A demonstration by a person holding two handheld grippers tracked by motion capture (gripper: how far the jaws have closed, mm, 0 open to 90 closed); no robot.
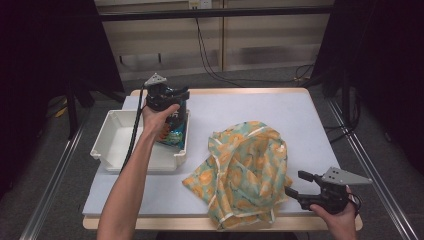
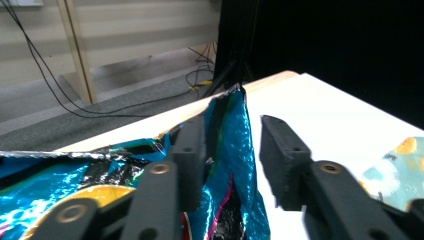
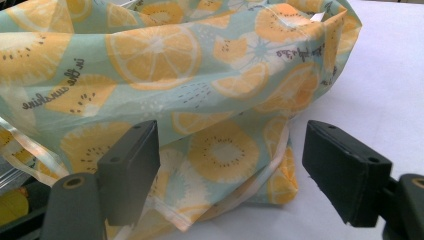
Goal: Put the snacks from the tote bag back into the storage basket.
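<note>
A shiny blue snack bag (image 1: pixel 172 131) stands on edge at the right end of a white tray (image 1: pixel 112 137). My left gripper (image 1: pixel 175 94) hovers over the bag's top. In the left gripper view the bag's crinkled top edge (image 2: pixel 235 125) rises between the jaws of the left gripper (image 2: pixel 230 145); the left jaw lies against the foil, the right jaw stands clear of it, so the gripper is open. A teal cloth bag with an orange-slice print (image 1: pixel 245 170) lies crumpled on the table. My right gripper (image 1: pixel 297 184) rests open at its right edge, facing the cloth (image 3: pixel 165 65).
The white table top (image 1: pixel 260 107) has bare room behind and to the right of the cloth. The tray sits at the table's left edge. Cables run across the floor beyond the table, and dark curtains hang on both sides.
</note>
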